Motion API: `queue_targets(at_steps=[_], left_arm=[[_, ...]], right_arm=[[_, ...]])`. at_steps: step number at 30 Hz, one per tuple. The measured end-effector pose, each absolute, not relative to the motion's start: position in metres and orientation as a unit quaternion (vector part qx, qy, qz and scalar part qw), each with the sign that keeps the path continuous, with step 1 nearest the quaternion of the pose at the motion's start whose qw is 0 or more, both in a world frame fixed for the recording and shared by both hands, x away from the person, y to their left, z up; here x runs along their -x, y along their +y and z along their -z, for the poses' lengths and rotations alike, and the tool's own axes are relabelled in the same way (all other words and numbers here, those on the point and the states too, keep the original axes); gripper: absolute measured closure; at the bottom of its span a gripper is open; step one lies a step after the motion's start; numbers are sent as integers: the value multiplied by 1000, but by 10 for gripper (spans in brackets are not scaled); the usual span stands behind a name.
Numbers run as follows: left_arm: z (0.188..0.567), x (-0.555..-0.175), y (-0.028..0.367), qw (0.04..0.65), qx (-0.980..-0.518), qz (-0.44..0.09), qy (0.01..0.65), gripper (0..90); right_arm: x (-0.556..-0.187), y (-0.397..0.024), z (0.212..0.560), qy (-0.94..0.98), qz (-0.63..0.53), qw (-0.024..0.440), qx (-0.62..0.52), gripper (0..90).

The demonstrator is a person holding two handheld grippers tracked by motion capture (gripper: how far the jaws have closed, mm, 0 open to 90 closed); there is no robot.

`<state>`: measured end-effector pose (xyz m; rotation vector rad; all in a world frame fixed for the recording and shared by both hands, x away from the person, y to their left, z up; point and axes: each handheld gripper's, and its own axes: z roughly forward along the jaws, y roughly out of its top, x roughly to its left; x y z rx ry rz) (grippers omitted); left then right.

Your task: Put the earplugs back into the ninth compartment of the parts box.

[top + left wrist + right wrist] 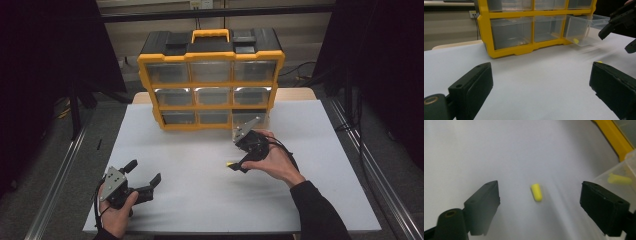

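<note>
Looking down from the high view, we see the right tongs tipped steeply toward the white table, the right hand wrapped over the back, wrist bent and black sleeve running off to the lower right. A small yellow foam earplug lies on the table at the tong tips. The left tongs rest low near the front left corner, gripped from below by the left hand, jaws spread wide and pointing right with nothing in them. Behind stands the yellow-and-black plastic organiser with clear drawers.

From the left gripper view, we look along the table between two wide-apart jaws with bare table between them. The organiser's bottom right clear drawer is pulled out, a second yellow earplug lying inside. The right tongs hang at the upper right.

From the right gripper view, we see the earplug on the table between the two black jaws, clear of both; they stand well apart and grip nothing. The drawer's corner sits at the right edge.
</note>
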<state>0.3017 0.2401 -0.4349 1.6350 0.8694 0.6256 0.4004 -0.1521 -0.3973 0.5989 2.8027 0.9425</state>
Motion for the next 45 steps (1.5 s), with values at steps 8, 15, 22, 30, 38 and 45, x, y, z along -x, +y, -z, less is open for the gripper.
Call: queue_targets(at_steps=[8, 15, 22, 30, 38, 45], left_arm=[[435, -302, 241, 558, -693, -266, 371, 51], [435, -302, 241, 558, -693, -266, 372, 50], [435, -302, 241, 558, -692, -266, 372, 50], [435, -302, 242, 556, -695, -266, 370, 50], [435, -302, 242, 557, -694, -266, 370, 51], [435, -302, 242, 556, -695, -267, 369, 51]], right_arm=[[-407, -146, 408, 933, -299, 45, -194, 216], [-413, -144, 418, 938, -285, 34, -193, 288], [-417, -142, 425, 939, -285, 29, -192, 424], [-420, -139, 432, 943, -276, 23, -186, 549], [-420, -137, 437, 946, -266, 15, -185, 649], [-420, -137, 438, 946, -264, 19, -185, 738]])
